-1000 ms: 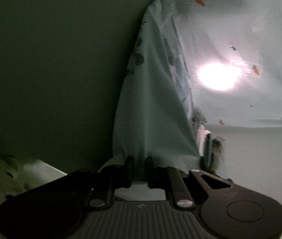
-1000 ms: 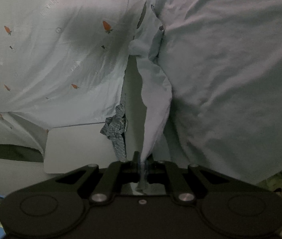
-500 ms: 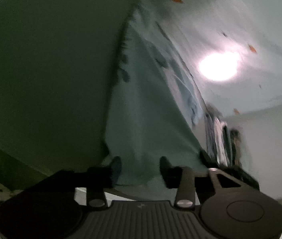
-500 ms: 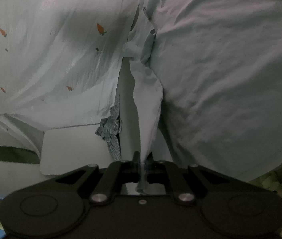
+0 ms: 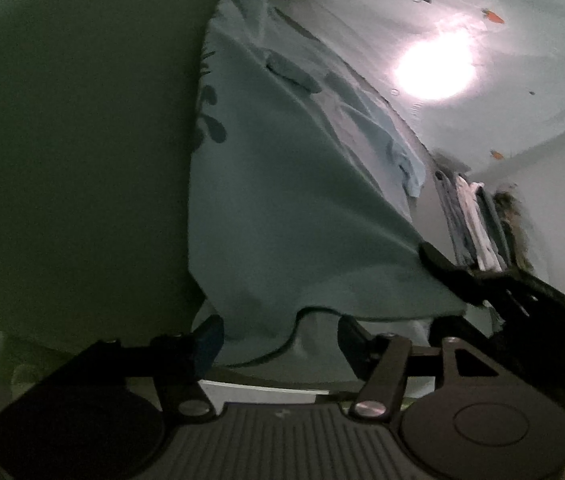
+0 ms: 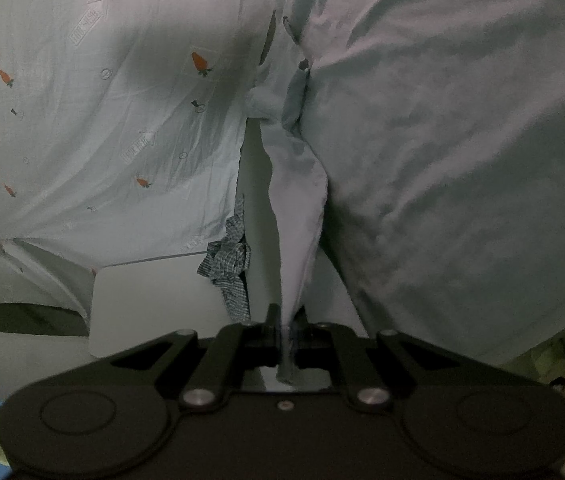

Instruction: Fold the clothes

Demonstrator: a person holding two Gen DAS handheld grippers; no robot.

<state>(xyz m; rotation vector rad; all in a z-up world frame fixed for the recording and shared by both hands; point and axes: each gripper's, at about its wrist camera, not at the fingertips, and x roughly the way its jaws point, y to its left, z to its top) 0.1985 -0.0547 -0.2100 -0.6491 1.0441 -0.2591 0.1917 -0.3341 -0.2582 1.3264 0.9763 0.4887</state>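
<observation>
A pale teal garment [image 5: 302, 220] with a dark print hangs in front of my left gripper [image 5: 278, 330]. Its jaws stand open, and the garment's curved hem droops between the fingers without being pinched. In the right wrist view the same garment [image 6: 442, 160] fills the right side. A twisted corner of it [image 6: 298, 208] runs down into my right gripper [image 6: 286, 320], which is shut on it. The right gripper [image 5: 462, 276] also shows in the left wrist view, at the hem's right corner.
A pale sheet with small carrot prints [image 6: 82, 120] spreads behind, with a bright light patch [image 5: 434, 68] on it. A checked cloth [image 6: 230, 256] lies beside a white panel [image 6: 154, 300]. Striped fabrics [image 5: 470, 224] hang at the right. A dark green surface [image 5: 74, 160] fills the left.
My left gripper has opened and let go of the garment's hem, rolling and drawing back a little. The right gripper has stayed shut on its corner.
</observation>
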